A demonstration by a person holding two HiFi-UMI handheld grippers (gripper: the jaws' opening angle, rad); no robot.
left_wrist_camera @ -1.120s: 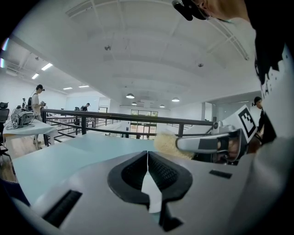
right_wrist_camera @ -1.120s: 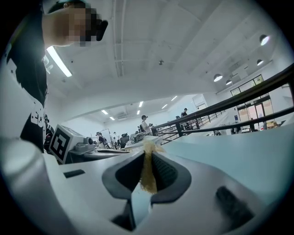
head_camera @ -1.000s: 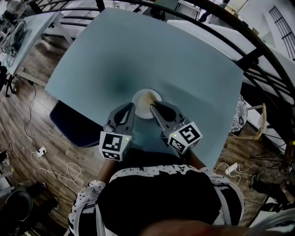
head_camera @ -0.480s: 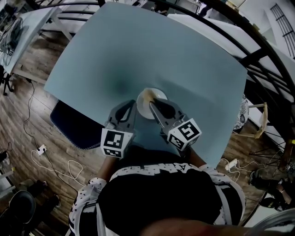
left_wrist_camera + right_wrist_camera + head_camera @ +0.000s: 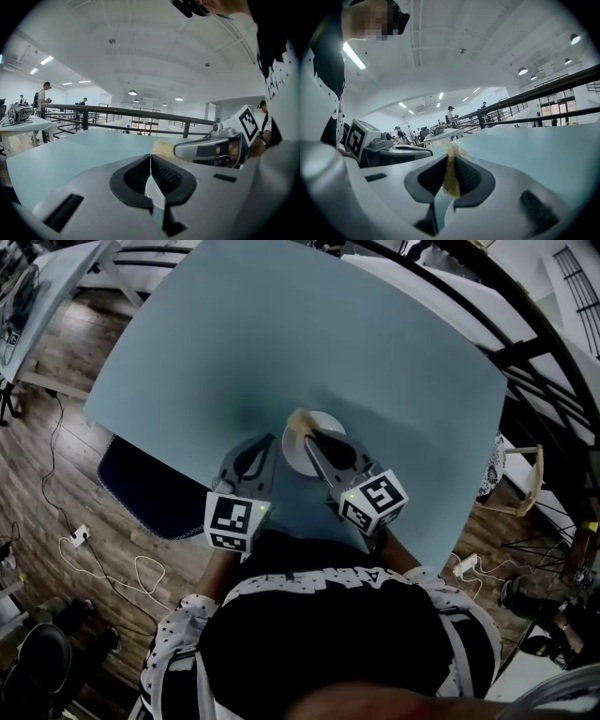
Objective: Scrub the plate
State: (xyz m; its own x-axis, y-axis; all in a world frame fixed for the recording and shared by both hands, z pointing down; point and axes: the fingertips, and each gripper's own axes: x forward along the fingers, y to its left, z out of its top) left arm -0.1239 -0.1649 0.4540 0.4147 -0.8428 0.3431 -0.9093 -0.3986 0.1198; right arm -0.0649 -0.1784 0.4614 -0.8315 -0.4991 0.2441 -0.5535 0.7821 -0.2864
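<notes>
Nearest: person's black top with white speckled sleeves (image 5: 319, 643), filling the lower head view.

Next: grey left gripper (image 5: 270, 452), marker cube at its back. Jaws pressed together on the near left rim of the small round white plate (image 5: 323, 427), a thin white edge caught between the ribbed black pads (image 5: 136, 176).

Just beside: right gripper (image 5: 304, 432), reaching over the plate, jaws pinching a yellow fibrous sponge (image 5: 451, 178). Sponge against the plate close to its far left rim; nearer the plate's middle one second ago.

Plate on the pale blue rectangular table (image 5: 281, 334), near its front edge. Grippers and plate slightly further right and higher in the head view than before.

Beyond: wooden floor (image 5: 56, 474), black railing (image 5: 525, 343).
</notes>
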